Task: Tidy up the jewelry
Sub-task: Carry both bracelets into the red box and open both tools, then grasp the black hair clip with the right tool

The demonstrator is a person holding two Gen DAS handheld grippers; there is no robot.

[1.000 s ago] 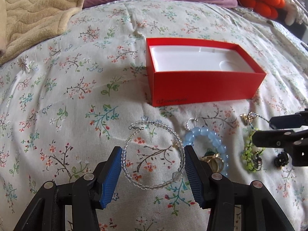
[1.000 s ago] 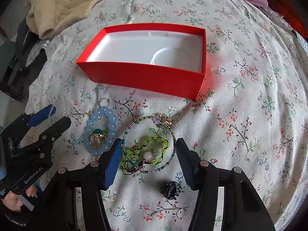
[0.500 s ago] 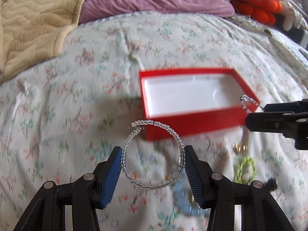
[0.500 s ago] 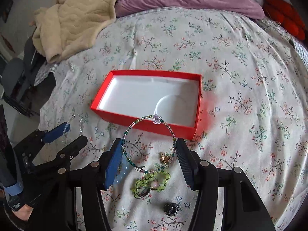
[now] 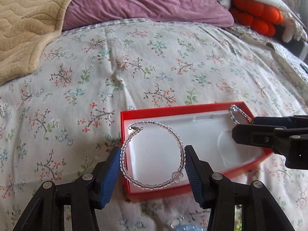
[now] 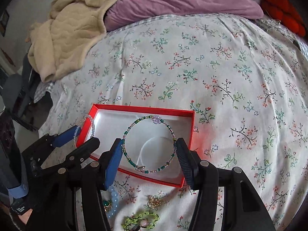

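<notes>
My left gripper is shut on a clear beaded bracelet and holds it over the left end of the open red box. My right gripper is shut on a green and purple beaded bracelet and holds it over the box's right part. Each gripper shows in the other's view, the right gripper at the right and the left gripper at the lower left. The box has a white liner and holds no jewelry.
The box sits on a floral bedspread. On the bedspread in front of the box lie a light blue bead bracelet, a gold ring and a lime green beaded piece. A beige blanket and purple pillow lie at the far side.
Both grippers have lifted their bracelets off the bedspread and carried them forward over the red box. The rest of the jewelry has stayed on the bedspread.
</notes>
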